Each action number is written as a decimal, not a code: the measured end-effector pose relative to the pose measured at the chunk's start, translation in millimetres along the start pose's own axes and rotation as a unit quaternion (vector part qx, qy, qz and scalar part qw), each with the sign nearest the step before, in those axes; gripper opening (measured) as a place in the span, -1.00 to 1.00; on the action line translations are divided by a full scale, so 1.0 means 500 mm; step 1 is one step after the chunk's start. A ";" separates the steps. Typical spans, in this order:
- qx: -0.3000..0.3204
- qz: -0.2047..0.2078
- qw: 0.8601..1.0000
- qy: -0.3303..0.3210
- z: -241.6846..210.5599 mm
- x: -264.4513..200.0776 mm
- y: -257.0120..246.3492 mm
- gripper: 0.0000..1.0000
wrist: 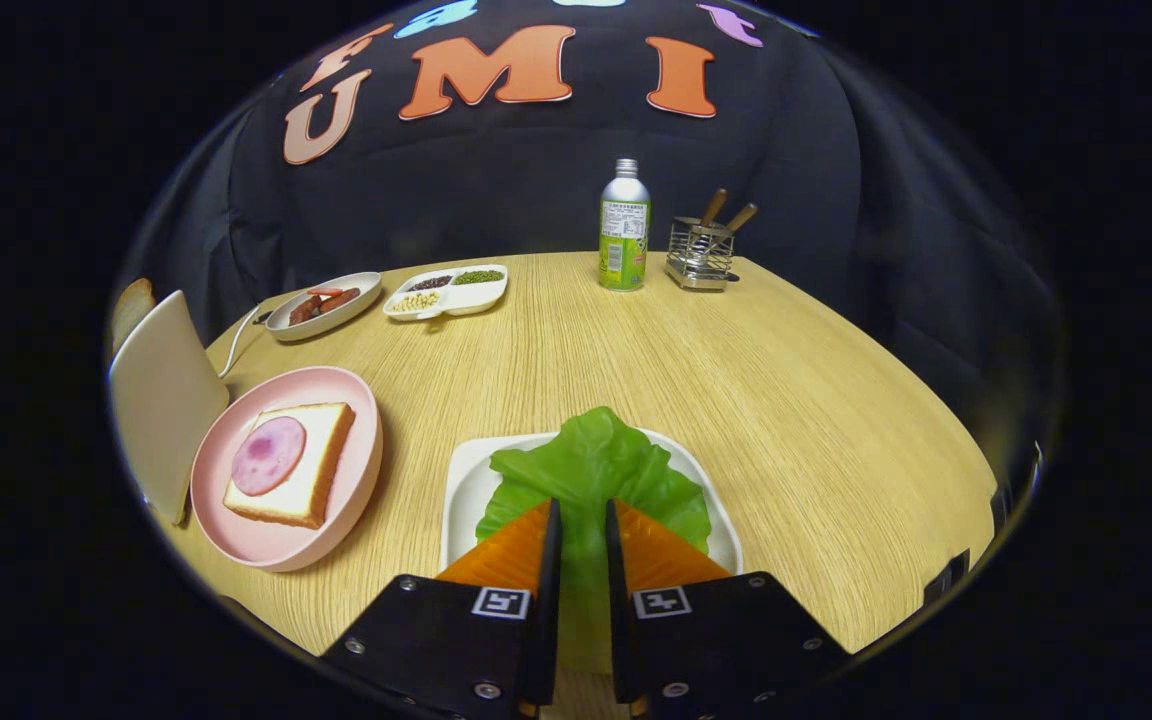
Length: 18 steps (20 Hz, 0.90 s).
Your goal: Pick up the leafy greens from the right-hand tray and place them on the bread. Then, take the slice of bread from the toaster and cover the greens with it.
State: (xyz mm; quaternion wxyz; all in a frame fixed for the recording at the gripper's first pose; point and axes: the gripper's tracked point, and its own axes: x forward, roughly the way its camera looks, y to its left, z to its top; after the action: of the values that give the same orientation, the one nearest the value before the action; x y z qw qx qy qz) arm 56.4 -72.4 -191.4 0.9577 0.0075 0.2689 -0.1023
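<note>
Jaws nearly together, my gripper has the greens in the narrow gap between the fingers; the leaf shows right through that slit, but I cannot tell whether both fingers press on it. Those greens lie on a white tray, covering most of it, with bare rim left at the near-left corner and a thin strip at the right. Left of the tray, close but apart, sits a pink plate holding bread topped with a round of ham. Just beyond the plate's left edge stands the toaster, a slice poking up behind it. Bare table stretches wide to the right and ahead of the fingers. Well beyond, along the far edge, stand a sausage dish, a divided dish, a bottle and a wire holder.
</note>
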 end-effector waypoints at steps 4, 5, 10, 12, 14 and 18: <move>-0.006 -0.007 1.000 -0.003 0.001 -0.001 -0.004 -0.92; -0.008 -0.010 1.000 -0.005 0.002 0.000 -0.004 -0.92; -0.010 -0.013 1.000 -0.019 0.032 -0.018 -0.006 -0.98; -0.014 -0.013 0.999 -0.031 0.052 -0.035 -0.004 -0.98; -0.014 -0.009 0.999 -0.043 0.075 -0.049 0.004 -0.99; -0.021 0.004 0.998 -0.065 0.115 -0.081 0.033 -0.99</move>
State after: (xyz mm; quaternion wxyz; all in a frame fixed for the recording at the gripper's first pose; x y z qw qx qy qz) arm 55.6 -52.3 -122.2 0.9735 -0.0188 0.2077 -0.0934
